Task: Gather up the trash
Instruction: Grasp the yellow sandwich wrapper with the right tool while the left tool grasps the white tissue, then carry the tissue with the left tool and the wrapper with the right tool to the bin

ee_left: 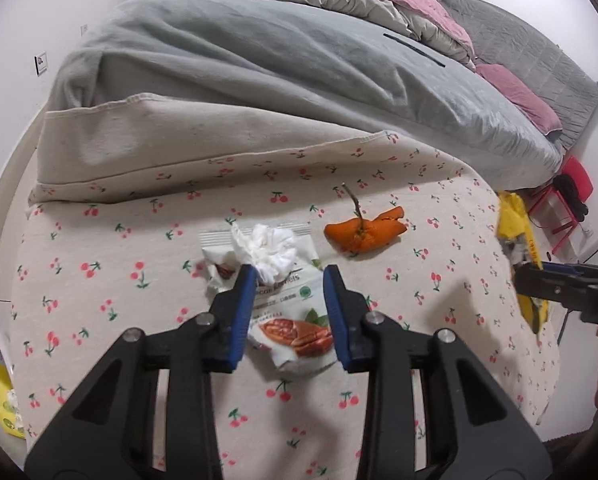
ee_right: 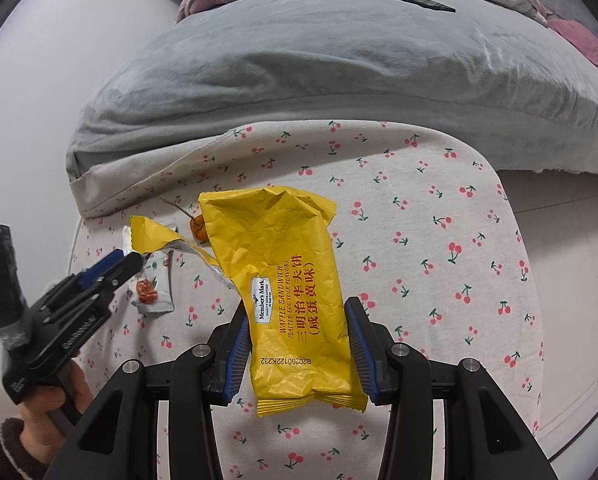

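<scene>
The left gripper [ee_left: 290, 280] hung with jaws parted astride the white pecan snack packet [ee_left: 287, 320] on the cherry-print cloth [ee_left: 99, 280], long axis running near-to-far between them; the right gripper [ee_right: 297, 344] clenched the yellow waffle-sandwich wrapper [ee_right: 287, 280].

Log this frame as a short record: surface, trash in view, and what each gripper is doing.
surface: cherry-print cloth beside a bed
trash on cloth: nut packet, tissue lying on it, orange peel
left gripper: jaws either side of the nut packet, pads not seen pressing it
right gripper: shut on yellow wrapper, torn open at its far end
</scene>
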Demonstrator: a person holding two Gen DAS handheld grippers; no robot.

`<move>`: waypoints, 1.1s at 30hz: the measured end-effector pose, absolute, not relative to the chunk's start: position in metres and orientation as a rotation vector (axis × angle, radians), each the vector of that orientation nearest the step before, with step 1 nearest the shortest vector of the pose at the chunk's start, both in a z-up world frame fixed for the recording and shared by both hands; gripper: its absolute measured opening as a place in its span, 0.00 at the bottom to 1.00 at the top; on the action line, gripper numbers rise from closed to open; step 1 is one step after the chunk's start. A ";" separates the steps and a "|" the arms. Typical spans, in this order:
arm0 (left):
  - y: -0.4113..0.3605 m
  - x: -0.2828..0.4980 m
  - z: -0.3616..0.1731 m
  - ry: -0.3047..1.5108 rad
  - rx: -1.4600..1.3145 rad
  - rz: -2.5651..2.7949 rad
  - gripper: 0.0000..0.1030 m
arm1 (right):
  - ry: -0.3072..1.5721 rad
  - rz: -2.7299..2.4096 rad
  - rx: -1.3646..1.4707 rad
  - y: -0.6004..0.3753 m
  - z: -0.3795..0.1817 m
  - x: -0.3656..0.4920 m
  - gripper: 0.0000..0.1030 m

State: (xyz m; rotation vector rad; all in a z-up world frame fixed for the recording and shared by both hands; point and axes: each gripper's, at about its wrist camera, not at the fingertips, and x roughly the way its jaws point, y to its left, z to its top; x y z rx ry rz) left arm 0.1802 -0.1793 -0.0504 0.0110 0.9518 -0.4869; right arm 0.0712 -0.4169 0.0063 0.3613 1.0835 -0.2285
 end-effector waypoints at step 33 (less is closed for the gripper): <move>-0.137 0.174 -0.035 0.968 -0.078 -0.419 0.11 | 1.064 -0.198 0.309 -0.393 0.019 0.079 0.46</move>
